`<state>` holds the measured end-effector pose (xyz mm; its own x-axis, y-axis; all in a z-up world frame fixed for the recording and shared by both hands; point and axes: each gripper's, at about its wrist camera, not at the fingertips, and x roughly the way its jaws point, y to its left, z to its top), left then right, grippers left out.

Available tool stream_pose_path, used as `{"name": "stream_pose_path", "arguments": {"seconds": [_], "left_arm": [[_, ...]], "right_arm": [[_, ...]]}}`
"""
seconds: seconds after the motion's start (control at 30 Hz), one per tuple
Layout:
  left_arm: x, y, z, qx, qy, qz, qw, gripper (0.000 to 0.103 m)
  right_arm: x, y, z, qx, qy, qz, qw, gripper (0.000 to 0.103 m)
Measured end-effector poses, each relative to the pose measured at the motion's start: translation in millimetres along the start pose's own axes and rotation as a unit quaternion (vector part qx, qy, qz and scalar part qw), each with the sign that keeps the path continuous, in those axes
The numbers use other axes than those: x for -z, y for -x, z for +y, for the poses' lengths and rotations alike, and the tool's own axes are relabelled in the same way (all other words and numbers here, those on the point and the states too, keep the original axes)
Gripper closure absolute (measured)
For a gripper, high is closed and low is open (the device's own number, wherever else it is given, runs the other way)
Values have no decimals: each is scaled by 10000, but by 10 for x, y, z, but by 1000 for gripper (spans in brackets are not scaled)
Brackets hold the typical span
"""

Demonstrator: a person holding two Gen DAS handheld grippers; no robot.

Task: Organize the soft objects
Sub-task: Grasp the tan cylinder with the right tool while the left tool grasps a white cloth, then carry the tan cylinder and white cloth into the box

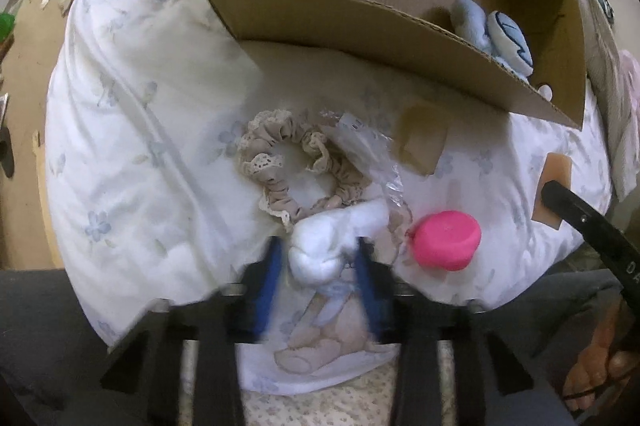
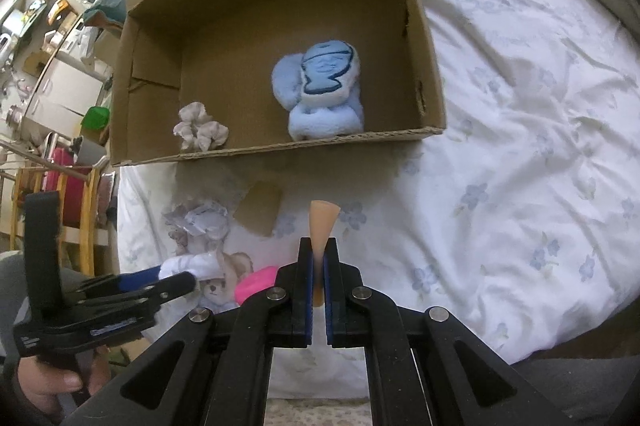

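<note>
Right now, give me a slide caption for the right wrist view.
Right gripper shut on a thin peach sponge piece before the open cardboard box holding a blue plush toy.

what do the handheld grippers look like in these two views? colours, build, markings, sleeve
Both are matte black plastic. The right gripper has two flat fingers lined with blue pads, angular cut-out linkage arms and round silver pivot pins. The left gripper has the same blue-padded fingers; in the right wrist view it shows a black handle and strap. White lettering marks the right gripper's black body in the left wrist view. Sleeves look dark grey.
</note>
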<state>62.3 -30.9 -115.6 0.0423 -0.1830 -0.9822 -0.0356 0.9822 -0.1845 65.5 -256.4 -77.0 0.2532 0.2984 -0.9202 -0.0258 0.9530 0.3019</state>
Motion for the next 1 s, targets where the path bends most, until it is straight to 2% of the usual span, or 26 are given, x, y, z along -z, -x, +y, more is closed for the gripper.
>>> {"name": "stream_pose_path", "arguments": {"seconds": [0.2, 0.37, 0.43, 0.5, 0.63, 0.8, 1.0], "left_arm": [[135, 180, 37, 31, -91, -147, 9998, 83], [328, 391, 154, -99, 124, -428, 9990, 83], [386, 460, 215, -312, 281, -558, 9976, 83], [391, 497, 261, -282, 406, -634, 9968, 83], [369, 682, 283, -407, 483, -959, 9934, 83], [286, 997, 276, -422, 445, -1307, 9895, 83], [20, 1315, 180, -417, 237, -1684, 9846, 83]], "right_arm": [[24, -49, 33, -162, 22, 71, 9998, 97], [38, -9, 122, -336, 166, 43, 9993, 97], [46, 21, 152, -406, 218, 3, 9989, 97], [56, 57, 164, -454, 252, -48, 9986, 97], [74, 164, 127, -554, 156, -175, 9982, 97], [26, 433, 49, -817, -23, -617, 9947, 97], [-137, 669, 82, -932, -54, -925, 9913, 97]]}}
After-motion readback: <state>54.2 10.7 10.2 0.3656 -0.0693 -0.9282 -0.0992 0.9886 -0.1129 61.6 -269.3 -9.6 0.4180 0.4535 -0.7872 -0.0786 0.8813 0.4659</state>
